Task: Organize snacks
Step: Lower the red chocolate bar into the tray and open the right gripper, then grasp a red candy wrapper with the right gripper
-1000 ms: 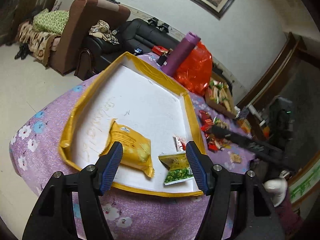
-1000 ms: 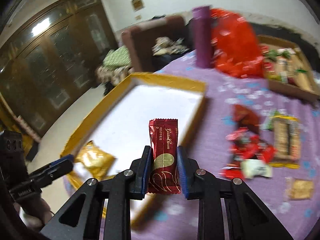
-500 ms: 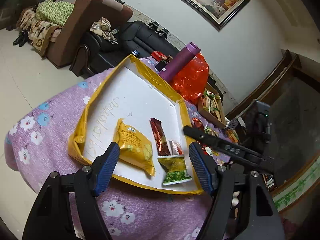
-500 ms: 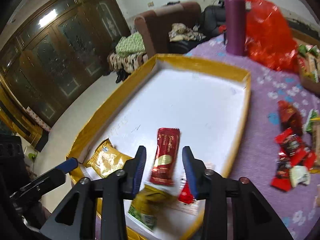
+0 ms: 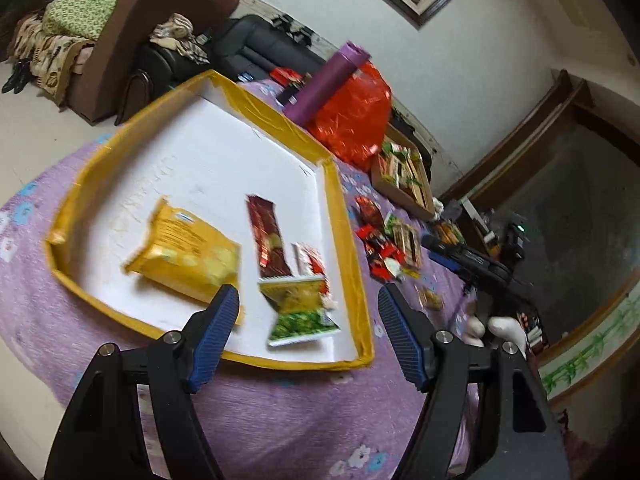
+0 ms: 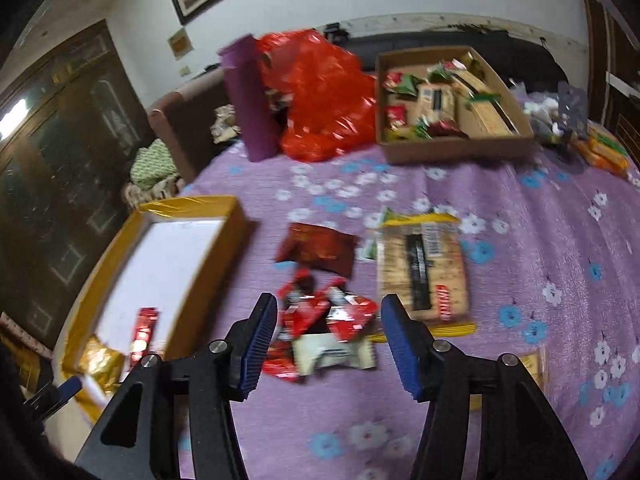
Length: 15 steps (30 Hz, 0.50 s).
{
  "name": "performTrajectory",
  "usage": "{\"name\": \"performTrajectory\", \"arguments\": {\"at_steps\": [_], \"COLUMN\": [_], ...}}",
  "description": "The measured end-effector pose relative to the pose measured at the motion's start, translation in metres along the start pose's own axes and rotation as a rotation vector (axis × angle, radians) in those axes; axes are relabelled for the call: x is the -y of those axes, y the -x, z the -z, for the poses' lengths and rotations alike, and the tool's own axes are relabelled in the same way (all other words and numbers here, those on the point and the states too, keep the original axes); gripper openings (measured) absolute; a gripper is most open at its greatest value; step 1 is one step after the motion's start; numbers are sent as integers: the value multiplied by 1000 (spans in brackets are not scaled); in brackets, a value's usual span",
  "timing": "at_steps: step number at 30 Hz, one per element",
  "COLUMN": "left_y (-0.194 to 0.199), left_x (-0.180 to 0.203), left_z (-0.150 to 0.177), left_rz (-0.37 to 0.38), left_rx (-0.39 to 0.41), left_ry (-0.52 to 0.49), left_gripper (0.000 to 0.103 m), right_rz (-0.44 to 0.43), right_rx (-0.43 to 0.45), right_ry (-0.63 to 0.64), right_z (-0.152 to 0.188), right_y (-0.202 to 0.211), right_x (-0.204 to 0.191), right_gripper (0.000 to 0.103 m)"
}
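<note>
A yellow-rimmed white tray (image 5: 344, 216) holds a yellow snack bag (image 5: 188, 252), a dark red bar (image 5: 266, 236), a small red-white packet (image 5: 310, 262) and a green-yellow packet (image 5: 298, 308). My left gripper (image 5: 308, 332) is open and empty over the tray's near edge. My right gripper (image 6: 328, 332) is open and empty above a pile of red and white snack packets (image 6: 328, 324) on the purple cloth. A cracker pack (image 6: 422, 268) and a dark red pouch (image 6: 316, 248) lie just beyond. The tray (image 6: 200, 256) shows at the left in the right wrist view.
A purple bottle (image 6: 250, 100), a red plastic bag (image 6: 324, 96) and a cardboard box (image 6: 460, 148) full of snacks stand at the table's far side. Sofas (image 5: 160, 40) stand beyond the table. The right gripper's body (image 5: 468, 260) shows in the left wrist view.
My right gripper let go of the dark red bar in the tray, opened, and swung right over the loose snack pile. My left gripper stayed open near the tray's near edge.
</note>
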<state>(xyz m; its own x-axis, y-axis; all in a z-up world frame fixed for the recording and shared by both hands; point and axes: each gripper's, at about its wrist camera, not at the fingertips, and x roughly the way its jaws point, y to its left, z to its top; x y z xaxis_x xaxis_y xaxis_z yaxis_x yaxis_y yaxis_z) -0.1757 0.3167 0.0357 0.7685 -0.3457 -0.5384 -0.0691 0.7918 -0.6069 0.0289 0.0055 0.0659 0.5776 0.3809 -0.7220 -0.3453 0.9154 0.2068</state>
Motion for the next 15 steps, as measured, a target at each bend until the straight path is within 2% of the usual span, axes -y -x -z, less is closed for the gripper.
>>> {"name": "performTrajectory", "arguments": {"at_steps": [7,11,13,15], "left_y": [-7,-10,-10,-11], "left_x": [25,33,36,38], "left_z": [8,10,12,14], "left_rz": [-10,-15,-18,-19], "left_rx": [-42,-58,-64,-71], "left_ry": [-62,-78,-89,-99], "left_gripper": [72,72,72,72], "right_rz": [70,108,123,94], "right_rx": [-6,-114,-125,-146], "right_ry": [101,148,165,150], "right_z": [-12,-13,-5,3], "right_y": [-53,-93,-95,-84], "right_x": [-28,-36,-33,-28], "right_gripper": [56,50,39,20]}}
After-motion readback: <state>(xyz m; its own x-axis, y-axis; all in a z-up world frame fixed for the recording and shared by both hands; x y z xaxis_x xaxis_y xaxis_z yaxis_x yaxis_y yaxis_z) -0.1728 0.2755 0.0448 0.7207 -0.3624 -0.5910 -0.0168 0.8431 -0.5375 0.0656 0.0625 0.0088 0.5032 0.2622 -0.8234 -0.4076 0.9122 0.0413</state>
